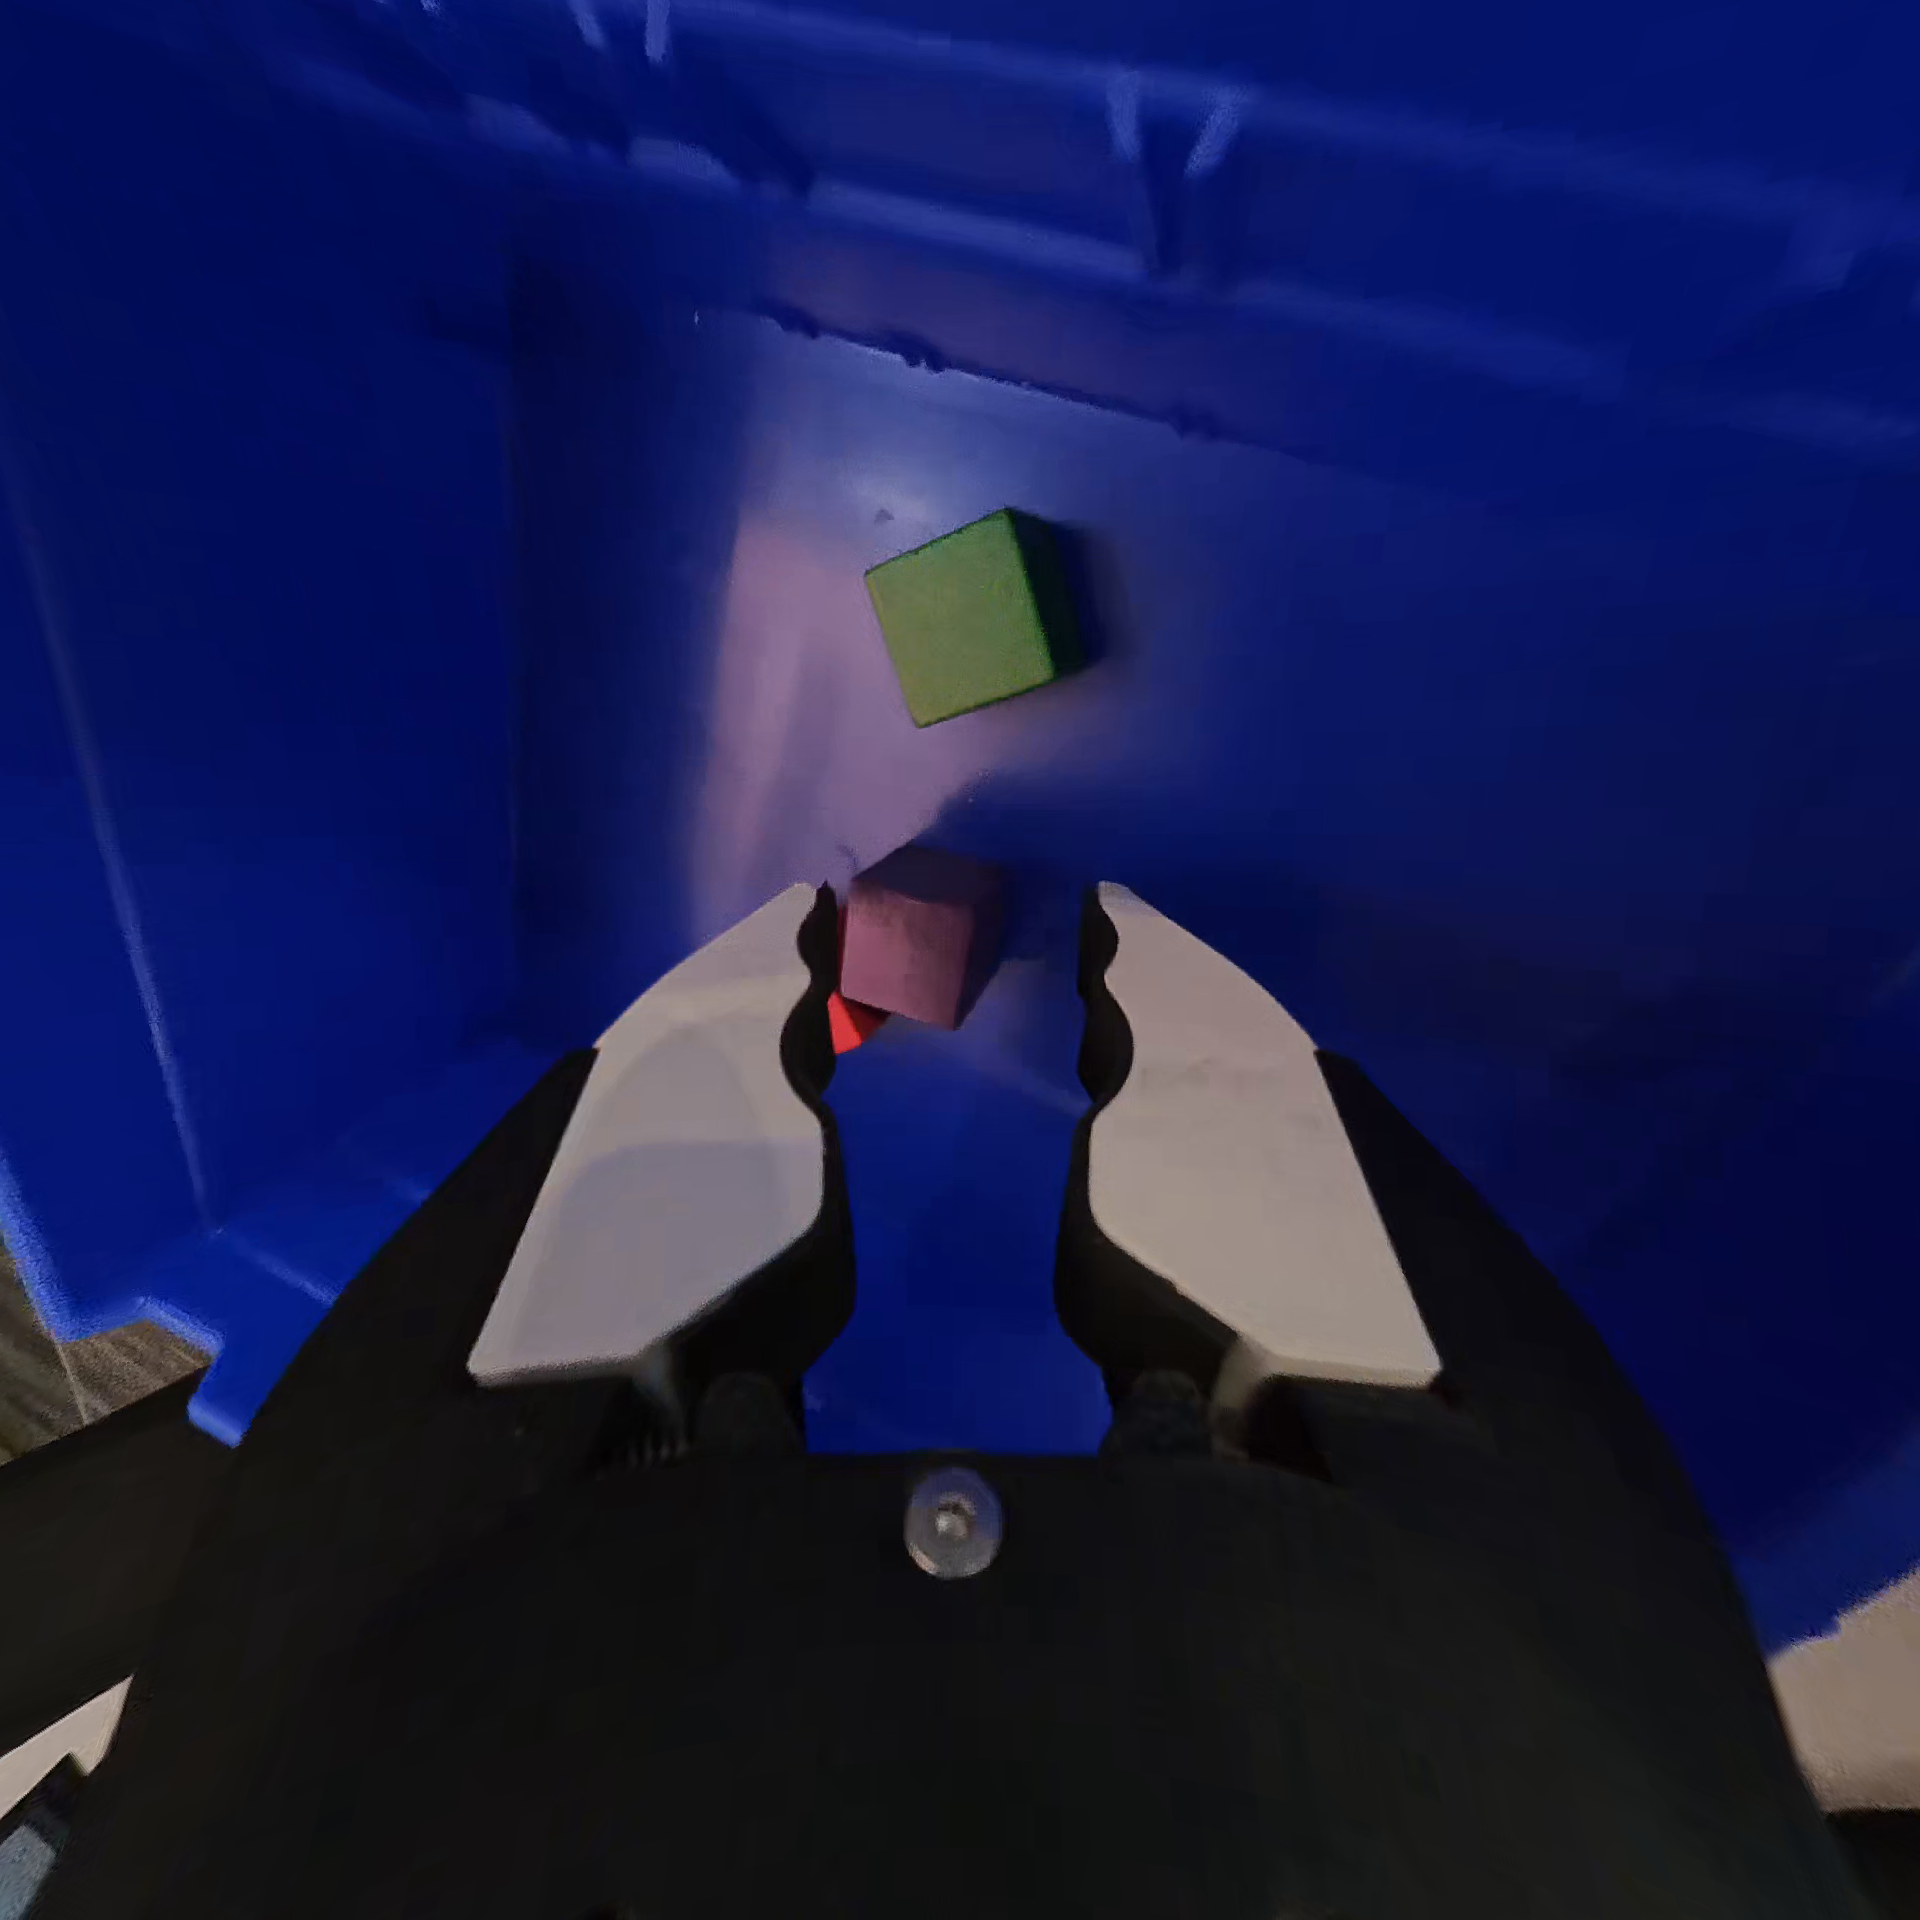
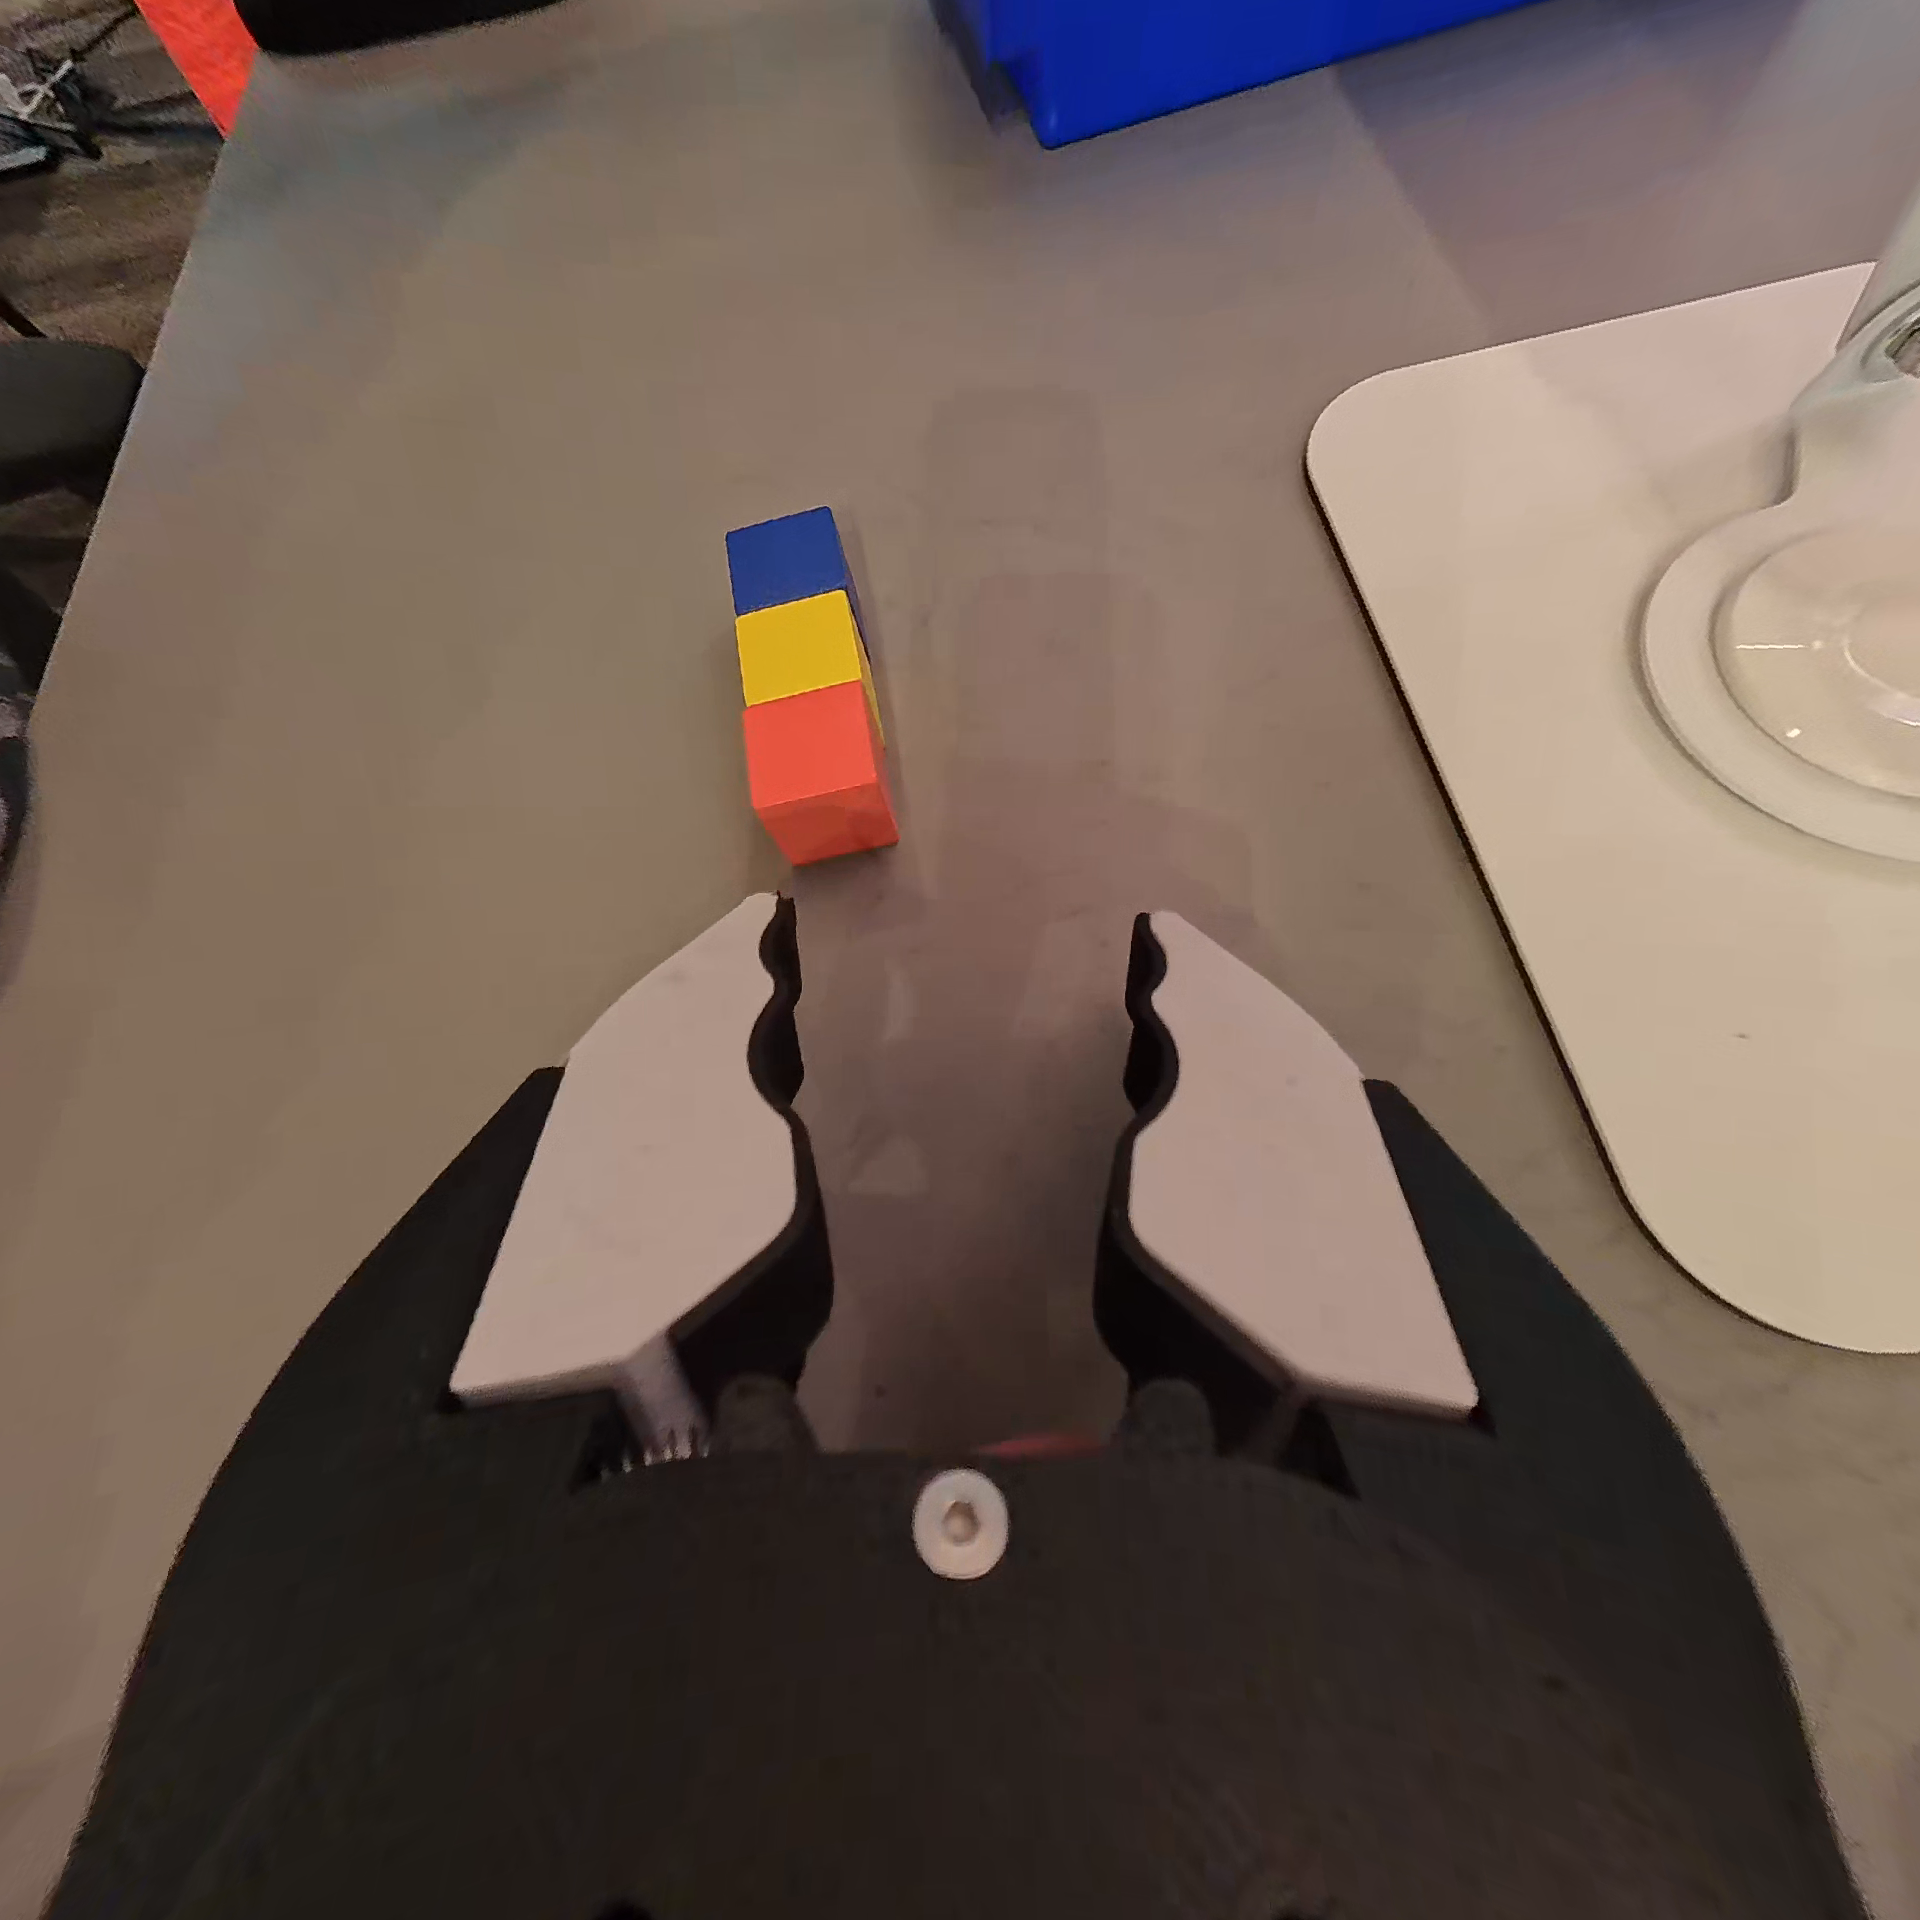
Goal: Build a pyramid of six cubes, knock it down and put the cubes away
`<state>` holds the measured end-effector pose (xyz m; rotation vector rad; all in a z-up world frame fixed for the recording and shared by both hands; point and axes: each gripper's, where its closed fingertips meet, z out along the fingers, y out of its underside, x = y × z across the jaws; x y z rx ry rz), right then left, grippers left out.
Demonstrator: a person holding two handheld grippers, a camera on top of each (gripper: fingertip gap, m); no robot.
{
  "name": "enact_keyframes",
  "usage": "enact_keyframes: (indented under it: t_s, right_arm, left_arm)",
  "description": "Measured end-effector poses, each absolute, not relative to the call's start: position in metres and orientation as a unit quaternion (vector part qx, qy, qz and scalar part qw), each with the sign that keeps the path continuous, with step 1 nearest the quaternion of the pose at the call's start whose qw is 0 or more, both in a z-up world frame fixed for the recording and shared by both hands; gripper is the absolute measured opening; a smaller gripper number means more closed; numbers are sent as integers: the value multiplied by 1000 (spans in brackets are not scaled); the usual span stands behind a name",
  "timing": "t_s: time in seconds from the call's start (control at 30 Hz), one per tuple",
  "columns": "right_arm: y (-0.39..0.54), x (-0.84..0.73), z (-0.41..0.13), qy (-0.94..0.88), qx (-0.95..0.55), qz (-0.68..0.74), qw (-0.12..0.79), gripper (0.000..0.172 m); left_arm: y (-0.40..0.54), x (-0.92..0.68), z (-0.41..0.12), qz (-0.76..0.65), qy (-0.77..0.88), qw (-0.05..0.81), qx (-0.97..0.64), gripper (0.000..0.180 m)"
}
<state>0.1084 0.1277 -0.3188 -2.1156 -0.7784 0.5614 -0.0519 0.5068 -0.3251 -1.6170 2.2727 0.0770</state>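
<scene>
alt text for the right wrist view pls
Open, empty tongs hover over a grey table just short of a touching row of three cubes: orange, yellow, blue. A blue bin sits beyond.

1. Inside the blue bin (image 1: 364, 727), bare floor lies between the green cube (image 1: 971, 618) and the purple cube (image 1: 914, 956); a red cube (image 1: 850, 1023) sits under the purple one.
2. On the grey table (image 2: 468, 520), a touching row of orange cube (image 2: 816, 769), yellow cube (image 2: 795, 644) and blue cube (image 2: 784, 561) blocks the left.
3. A white mat (image 2: 1558, 831) bearing a glass vessel (image 2: 1829, 644) closes off the right; open tabletop runs between.
</scene>
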Motion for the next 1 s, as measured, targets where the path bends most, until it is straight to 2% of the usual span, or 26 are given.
enact_keyframes:
  t_s: [0.13, 0.27, 0.43, 0.53, 0.7, 0.83, 1.0]
  right_arm:
    - [127, 107, -319, -310, -835, 227, 394, 61]
    - [127, 107, -320, -312, -834, 228, 393, 60]
    - [127, 107, -321, -312, -835, 228, 392, 60]
    - [127, 107, -321, -312, -835, 228, 392, 60]
    - [128, 107, -322, -313, -836, 226, 390, 59]
    - [128, 107, -322, -314, -835, 225, 391, 59]
    - [129, 107, -322, -315, -835, 221, 393, 58]
  left_arm:
    - [520, -55, -333, 57, 805, 160, -568, 42]
    - [523, -59, -340, 70, 810, 133, -567, 32]
    - [521, -59, -335, 62, 806, 137, -573, 30]
    - [517, -63, -314, 65, 792, 165, -585, 29]
    - [472, -61, -258, -28, 749, 266, -606, 29]
    - [402, -58, -229, -112, 734, 320, -588, 28]
    - [303, -33, -221, -208, 732, 363, -537, 28]
